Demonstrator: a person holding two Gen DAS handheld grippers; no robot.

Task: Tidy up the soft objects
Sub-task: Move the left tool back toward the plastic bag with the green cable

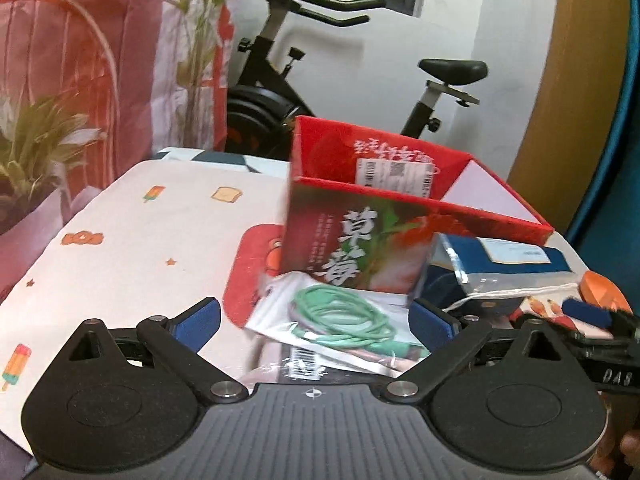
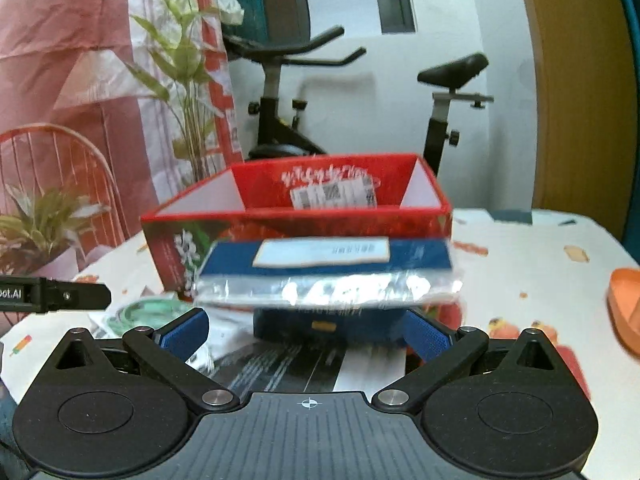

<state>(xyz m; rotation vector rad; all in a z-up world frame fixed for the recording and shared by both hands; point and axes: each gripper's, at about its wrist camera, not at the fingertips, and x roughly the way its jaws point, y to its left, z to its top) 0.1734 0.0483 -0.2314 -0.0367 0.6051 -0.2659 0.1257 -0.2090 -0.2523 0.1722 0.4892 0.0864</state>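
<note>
A red strawberry box (image 1: 360, 240), open on top, stands on the table; it also shows in the right wrist view (image 2: 304, 216). A clear packet with a coiled green cable (image 1: 344, 316) lies in front of it, between the wide-apart fingers of my open left gripper (image 1: 316, 320). A blue soft package in a clear bag (image 2: 328, 272) lies just ahead of my open right gripper (image 2: 306, 330), its near end between the blue pads (image 2: 424, 338). The blue package also shows in the left wrist view (image 1: 500, 268). Neither gripper holds anything.
A patterned white tablecloth (image 1: 132, 240) covers the table. An orange bowl (image 2: 626, 308) sits at the right edge. An exercise bike (image 2: 280, 120) stands behind the table. Potted plants (image 2: 44, 220) and a red chair (image 2: 60, 160) are at the left.
</note>
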